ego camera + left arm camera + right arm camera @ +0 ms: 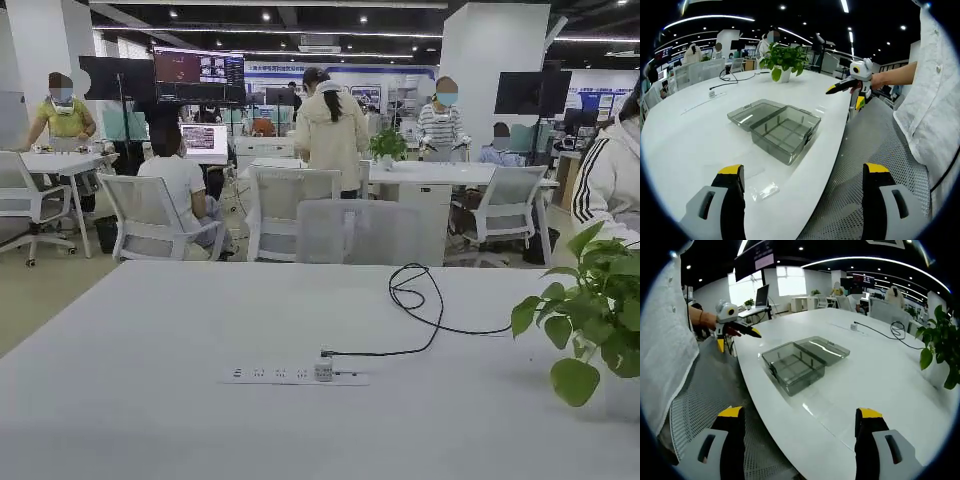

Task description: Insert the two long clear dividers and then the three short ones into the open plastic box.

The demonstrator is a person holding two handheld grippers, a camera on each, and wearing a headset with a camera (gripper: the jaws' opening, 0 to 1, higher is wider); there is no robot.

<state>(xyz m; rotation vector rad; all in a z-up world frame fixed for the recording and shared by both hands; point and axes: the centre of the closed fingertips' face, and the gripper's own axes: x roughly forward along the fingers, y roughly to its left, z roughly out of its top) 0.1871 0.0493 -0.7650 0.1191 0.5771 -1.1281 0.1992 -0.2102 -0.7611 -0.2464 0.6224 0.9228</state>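
Note:
The open smoky-clear plastic box (pixel 785 131) lies on the white table (pixel 685 140) near its edge, with its lid (pixel 751 113) folded flat beside it. A small clear piece (pixel 764 191) lies on the table in front of the box, close to my left jaw. My left gripper (pixel 802 172) is open and holds nothing, and it hangs over the table edge short of the box. The right gripper (pixel 846 86) is held in a hand beyond the box. In the right gripper view the box (pixel 792 367) sits ahead of my open, unloaded right gripper (pixel 800 414), with the left gripper (pixel 736 328) beyond it.
A potted plant (pixel 782 57) stands at the far side of the table, also seen as the plant (pixel 590 320) in the head view. A power strip (pixel 295 375) with a black cable (pixel 420 300) lies mid-table. A grey mesh chair (pixel 867 150) sits under the table edge. People and desks fill the background.

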